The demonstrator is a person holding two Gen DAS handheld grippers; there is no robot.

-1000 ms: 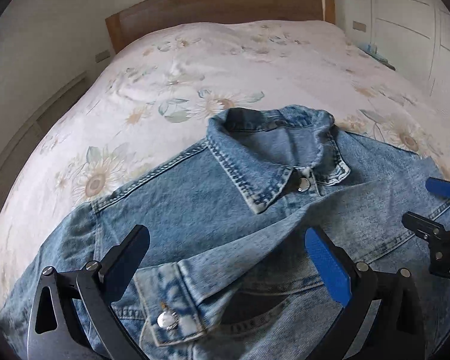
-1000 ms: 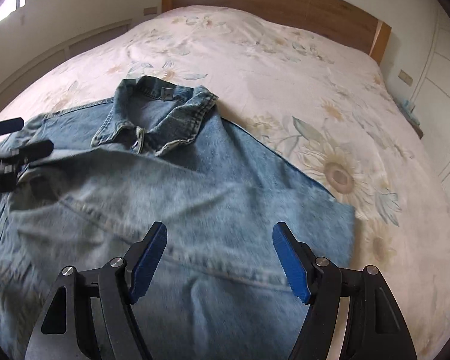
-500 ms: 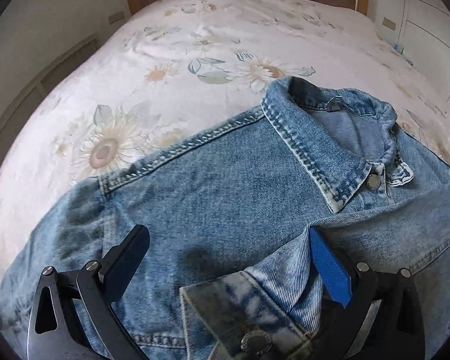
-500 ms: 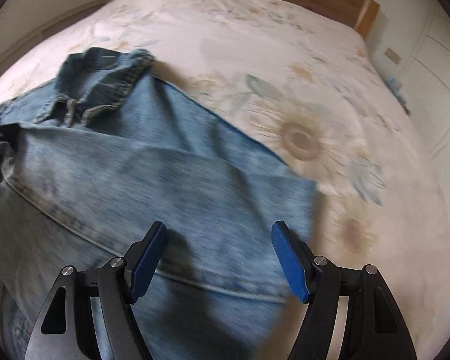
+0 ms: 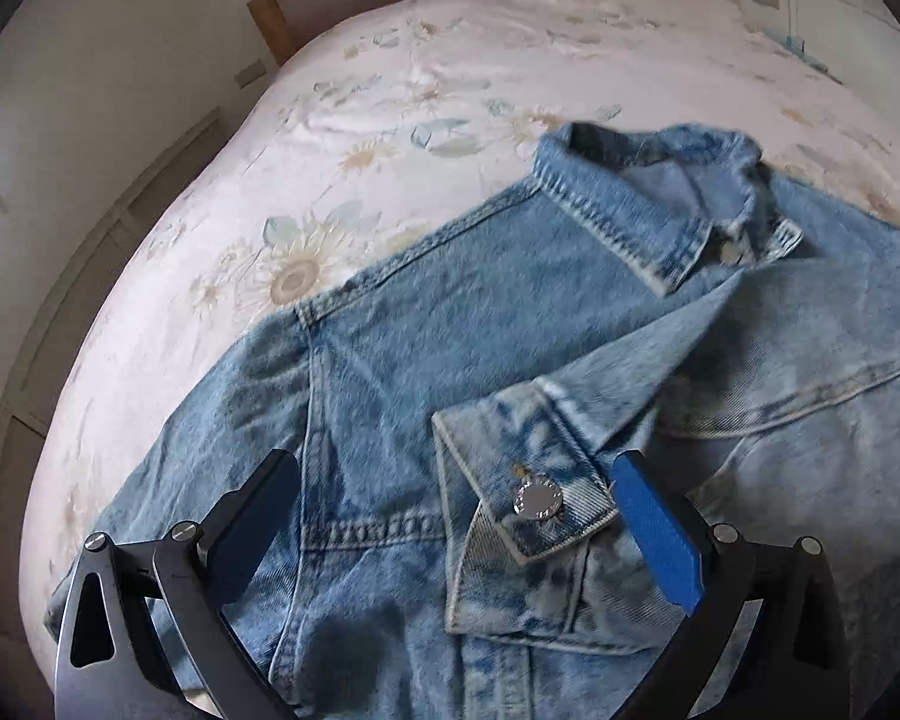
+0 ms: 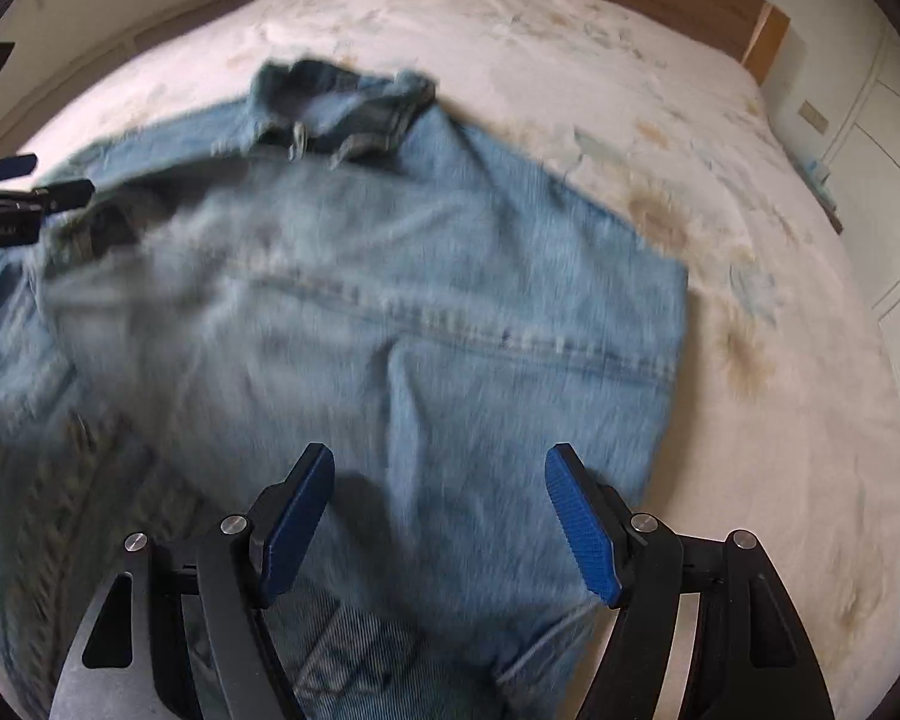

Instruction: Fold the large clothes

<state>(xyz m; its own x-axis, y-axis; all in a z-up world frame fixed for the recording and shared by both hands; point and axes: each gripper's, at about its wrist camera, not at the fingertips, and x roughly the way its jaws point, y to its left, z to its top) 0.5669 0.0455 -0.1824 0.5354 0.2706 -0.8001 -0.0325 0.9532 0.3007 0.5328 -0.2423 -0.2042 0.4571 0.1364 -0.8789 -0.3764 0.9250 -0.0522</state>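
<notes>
The sleeve cuff (image 5: pixel 528 510), half a second ago bunched low against the left hand-held gripper (image 5: pixel 456 516), now lies flat between its spread fingers, button up. The right hand-held gripper (image 6: pixel 441 522) has pulled back from the denim jacket (image 6: pixel 390 300), and the fold's far edge (image 6: pixel 678 324) sits farther ahead of it.

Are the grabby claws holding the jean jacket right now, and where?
No. The left gripper and right gripper are both open above the denim jacket, which lies on the bed; nothing is pinched.
</notes>
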